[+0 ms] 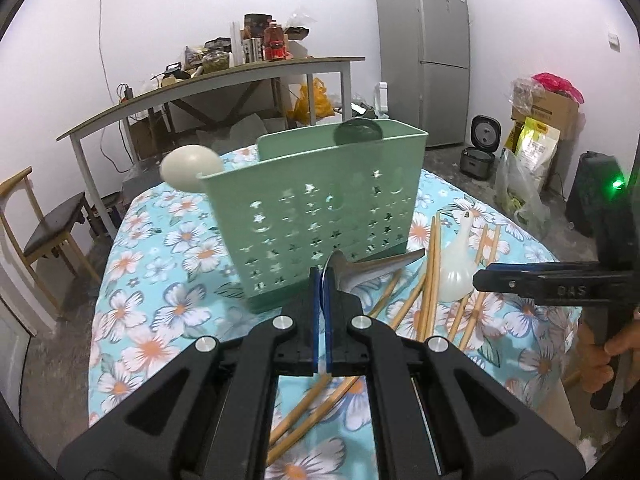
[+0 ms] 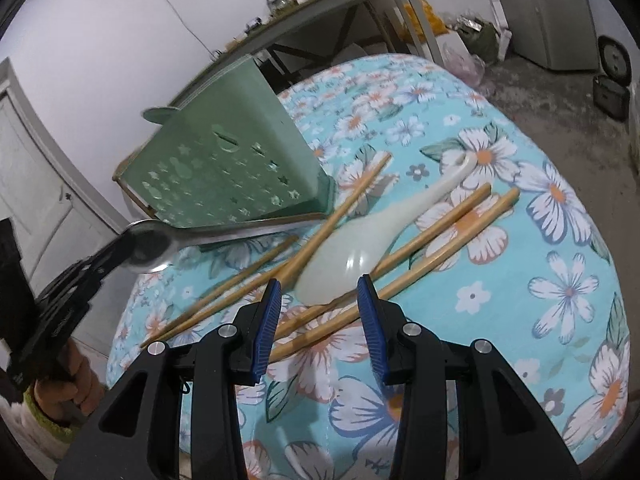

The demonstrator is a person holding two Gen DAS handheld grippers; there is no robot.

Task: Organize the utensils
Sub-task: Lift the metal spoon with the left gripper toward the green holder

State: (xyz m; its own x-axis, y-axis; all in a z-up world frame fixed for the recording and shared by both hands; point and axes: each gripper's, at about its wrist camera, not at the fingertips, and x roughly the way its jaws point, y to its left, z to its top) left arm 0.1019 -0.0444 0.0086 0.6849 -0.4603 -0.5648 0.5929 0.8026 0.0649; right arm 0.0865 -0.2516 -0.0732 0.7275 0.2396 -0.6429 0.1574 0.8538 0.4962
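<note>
My left gripper [image 1: 323, 276] is shut on the bowl of a metal spoon [image 1: 380, 267], whose handle points right, just in front of the green perforated utensil holder [image 1: 320, 200]. In the right wrist view the same spoon [image 2: 152, 242] hangs above the cloth beside the holder [image 2: 224, 160], held by the left gripper [image 2: 116, 252]. A cream spoon [image 1: 192, 168] and a dark green spoon [image 1: 358, 132] stick out of the holder. My right gripper [image 2: 322, 312] stands open with nothing between its pads, just short of the white ceramic spoon [image 2: 360, 240]. Several bamboo chopsticks [image 2: 440, 220] lie around it.
The round table wears a blue floral cloth [image 2: 520, 300] whose edge drops off close on all sides. Beyond it stand a long cluttered table [image 1: 208, 84], a chair [image 1: 48, 228], a grey fridge [image 1: 424, 52] and bags and boxes [image 1: 536, 136] on the floor.
</note>
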